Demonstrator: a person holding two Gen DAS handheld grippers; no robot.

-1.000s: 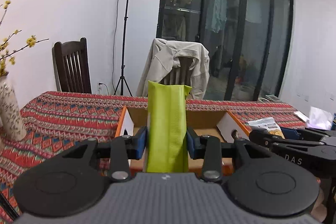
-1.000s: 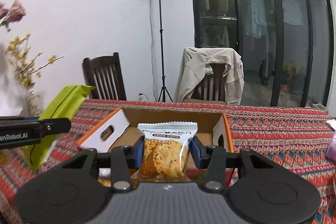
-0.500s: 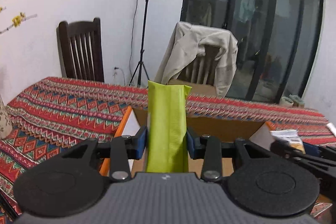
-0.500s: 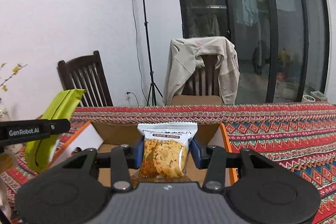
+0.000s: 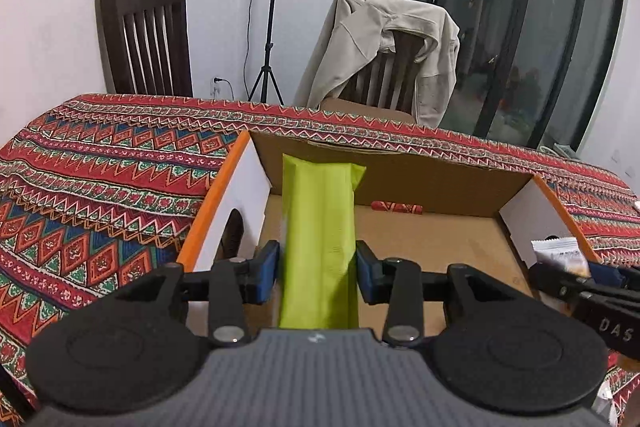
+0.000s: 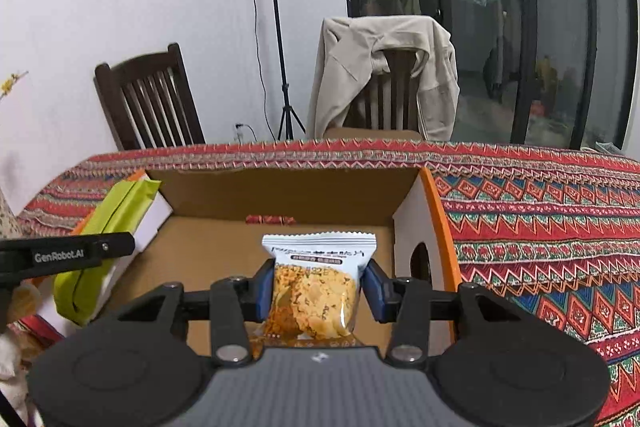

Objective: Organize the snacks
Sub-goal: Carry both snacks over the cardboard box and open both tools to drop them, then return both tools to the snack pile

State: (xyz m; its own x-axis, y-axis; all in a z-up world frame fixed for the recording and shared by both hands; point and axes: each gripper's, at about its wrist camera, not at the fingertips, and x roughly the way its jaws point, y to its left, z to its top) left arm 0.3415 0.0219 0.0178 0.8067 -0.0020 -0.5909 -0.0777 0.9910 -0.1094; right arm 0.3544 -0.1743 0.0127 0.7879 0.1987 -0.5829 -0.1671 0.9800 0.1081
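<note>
One patterned tablecloth (image 5: 100, 163) carries one open cardboard box (image 5: 384, 163) near its far edge; two chairs (image 5: 146, 39) stand behind. The left gripper (image 5: 316, 273) has just been opening, its pads slightly clear of one green packet (image 5: 320, 235) over the box's left side; the right gripper (image 6: 318, 293) clamps one cracker packet (image 6: 316, 287) over the right side. Both have come lower over the box than a second ago.
</note>
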